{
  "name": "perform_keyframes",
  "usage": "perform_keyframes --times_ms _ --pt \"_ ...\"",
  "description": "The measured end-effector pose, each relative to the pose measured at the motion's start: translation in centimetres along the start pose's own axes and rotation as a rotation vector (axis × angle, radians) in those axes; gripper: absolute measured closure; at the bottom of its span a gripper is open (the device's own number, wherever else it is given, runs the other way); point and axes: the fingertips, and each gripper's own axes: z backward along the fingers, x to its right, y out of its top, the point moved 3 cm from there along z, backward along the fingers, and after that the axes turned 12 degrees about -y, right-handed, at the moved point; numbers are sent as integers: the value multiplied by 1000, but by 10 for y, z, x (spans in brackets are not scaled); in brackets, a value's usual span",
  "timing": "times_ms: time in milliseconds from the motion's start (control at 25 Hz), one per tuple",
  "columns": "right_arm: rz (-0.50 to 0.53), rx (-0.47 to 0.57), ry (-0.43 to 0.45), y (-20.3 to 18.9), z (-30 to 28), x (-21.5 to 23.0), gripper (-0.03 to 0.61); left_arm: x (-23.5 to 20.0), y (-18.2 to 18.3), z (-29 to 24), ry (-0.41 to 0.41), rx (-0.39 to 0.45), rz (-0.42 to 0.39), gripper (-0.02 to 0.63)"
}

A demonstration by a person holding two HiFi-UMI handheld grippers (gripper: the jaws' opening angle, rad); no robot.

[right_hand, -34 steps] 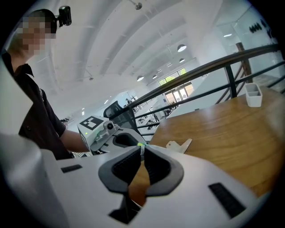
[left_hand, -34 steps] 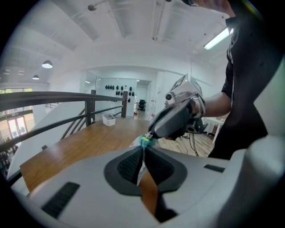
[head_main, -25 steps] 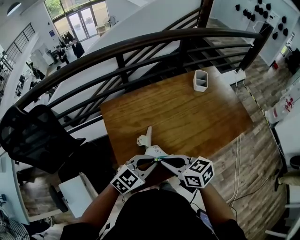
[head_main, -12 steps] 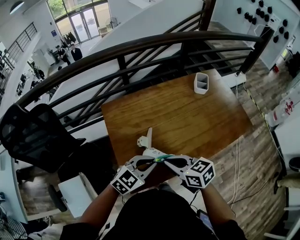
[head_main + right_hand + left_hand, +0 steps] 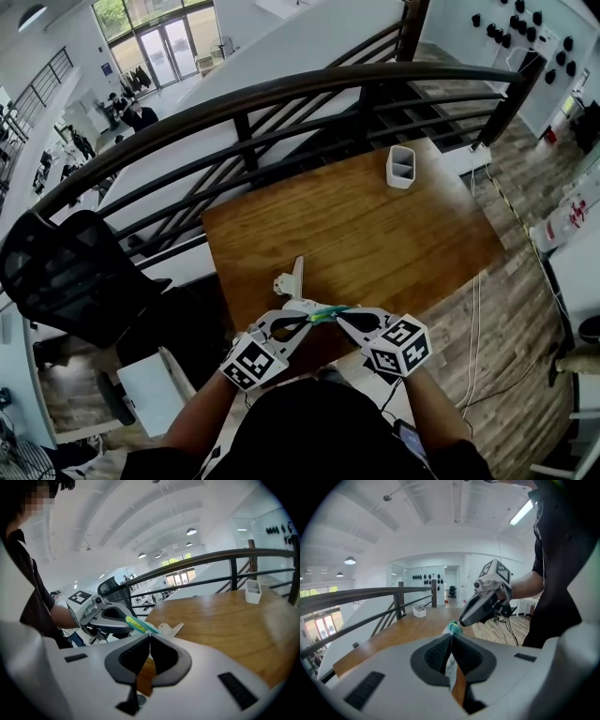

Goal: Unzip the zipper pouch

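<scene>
Left claw (image 5: 306, 321) and right claw (image 5: 337, 319) meet tip to tip just in front of the person's chest, over the near edge of a wooden surface (image 5: 375, 234), and each is clenched on one end of a small pouch (image 5: 322, 314). The pouch hangs stretched between them, apparently lifted off the wood rather than lying on it. In the left gripper view, pale fabric is pinched flat between the closed jaws and a teal tip pokes out beyond them, touching the nose of the right claw. In the right gripper view, a narrow green and yellow strip runs from the closed jaws across to the left claw. Gripping both ends this way likely keeps the zipper line taut, so one side can anchor the fabric while the other draws the slider along. Which claw has the pull tab is too small to tell, and the zipper looks not yet opened. Further out on the surface lie a small white object (image 5: 292, 277) and, well apart, a white container (image 5: 401, 161).
</scene>
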Motion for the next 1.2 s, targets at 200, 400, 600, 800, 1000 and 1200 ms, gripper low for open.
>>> perform_keyframes --times_ms 200,400,600,800,1000,1200 --pt "34 0 -35 -2 0 6 577 0 0 1 9 2 -14 597" --pt "24 6 -59 -4 1 15 576 -1 1 2 14 4 -25 597" --pt "39 10 -86 -4 4 22 575 -7 4 7 31 32 4 598" --pt "64 8 -111 -1 4 27 575 -10 4 7 31 35 4 598" --pt "72 8 -134 1 3 31 575 -11 6 7 24 30 -17 597" --pt "85 4 -157 1 2 34 575 -12 7 9 22 39 -14 598"
